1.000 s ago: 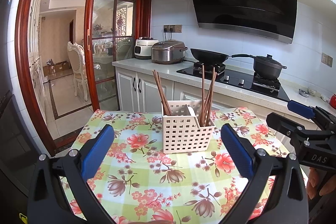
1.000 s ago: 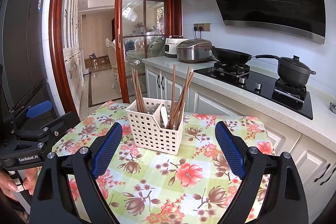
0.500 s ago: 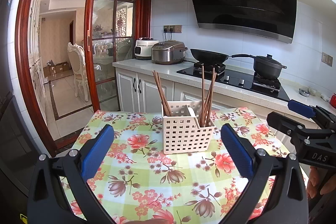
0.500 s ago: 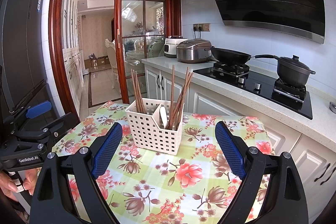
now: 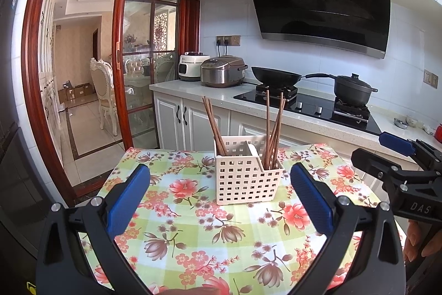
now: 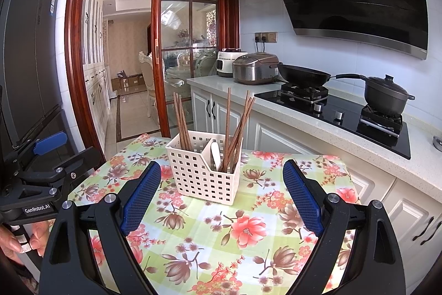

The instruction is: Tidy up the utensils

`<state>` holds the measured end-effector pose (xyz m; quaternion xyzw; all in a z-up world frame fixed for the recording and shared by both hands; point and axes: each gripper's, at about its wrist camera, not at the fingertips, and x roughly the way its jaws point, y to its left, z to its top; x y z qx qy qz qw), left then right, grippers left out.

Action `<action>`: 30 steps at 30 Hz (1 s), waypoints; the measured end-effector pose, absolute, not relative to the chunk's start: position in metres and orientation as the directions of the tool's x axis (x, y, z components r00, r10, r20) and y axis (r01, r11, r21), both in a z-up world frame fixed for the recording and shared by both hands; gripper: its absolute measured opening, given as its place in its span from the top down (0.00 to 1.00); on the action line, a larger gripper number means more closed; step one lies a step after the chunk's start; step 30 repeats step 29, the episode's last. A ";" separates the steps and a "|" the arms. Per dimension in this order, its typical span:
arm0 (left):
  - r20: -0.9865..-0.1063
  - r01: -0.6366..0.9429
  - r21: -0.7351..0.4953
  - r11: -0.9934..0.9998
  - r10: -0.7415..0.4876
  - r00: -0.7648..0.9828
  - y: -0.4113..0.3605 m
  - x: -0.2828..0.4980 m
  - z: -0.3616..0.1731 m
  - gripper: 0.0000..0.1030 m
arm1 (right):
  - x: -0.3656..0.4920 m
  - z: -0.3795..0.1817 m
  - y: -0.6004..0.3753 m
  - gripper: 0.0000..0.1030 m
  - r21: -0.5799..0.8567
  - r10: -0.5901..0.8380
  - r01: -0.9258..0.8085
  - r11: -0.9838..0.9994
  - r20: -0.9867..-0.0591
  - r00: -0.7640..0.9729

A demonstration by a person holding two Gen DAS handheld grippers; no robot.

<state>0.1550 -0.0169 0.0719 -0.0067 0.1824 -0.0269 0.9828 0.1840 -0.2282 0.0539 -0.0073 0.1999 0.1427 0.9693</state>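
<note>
A small table under a glossy green-and-white checked cloth printed with pink and brown flowers [image 5: 193, 234] fills the lower half of both views, with the white kitchen counter [image 5: 193, 90] running behind it across the middle of the frame.

Near the centre of the cloth stands the cream plastic basket with a square-hole lattice and a divider [image 5: 246, 181]. It is upright, with both compartments in use. In the left-wrist view a bundle of brown wooden chopsticks [image 5: 212, 126] leans in its left compartment, and a second, looser bunch of brown chopsticks [image 5: 272, 129] splays out of the right one. The right-wrist view also shows a white spoon-like handle [image 6: 216, 156] tucked into that right compartment.

The left gripper [image 5: 221, 201], at the bottom of its own view, has its blue-padded jaws spread wide and holds nothing. The right gripper [image 6: 222, 196] is likewise wide open and empty. Both sit short of the basket, which appears framed between their fingers but apart from them.

I see no loose utensil on the cloth, so the sorting looks close to finished. The risk from here is the basket itself: it seems light and top-heavy with long sticks, so a finger catching the splayed bunch or nudging a wall could tip it and scatter everything across the slick cloth.
</note>
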 end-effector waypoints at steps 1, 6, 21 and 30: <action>-0.358 0.053 -0.025 0.998 -0.058 0.932 -0.017 0.155 0.073 0.04 | 0.184 0.055 -0.228 0.18 0.043 0.274 -0.280 0.959 -0.389 0.880; -0.351 0.061 -0.021 0.998 -0.065 0.934 -0.018 0.154 0.075 0.04 | 0.184 0.057 -0.229 0.18 0.042 0.275 -0.281 0.959 -0.386 0.880; -0.356 0.060 -0.024 0.998 -0.065 0.932 -0.019 0.154 0.070 0.05 | 0.184 0.060 -0.231 0.18 0.044 0.275 -0.281 0.959 -0.391 0.878; -0.400 0.084 -0.039 0.996 -0.093 0.912 -0.018 0.161 0.060 0.04 | 0.188 0.053 -0.235 0.18 0.052 0.282 -0.287 0.956 -0.411 0.867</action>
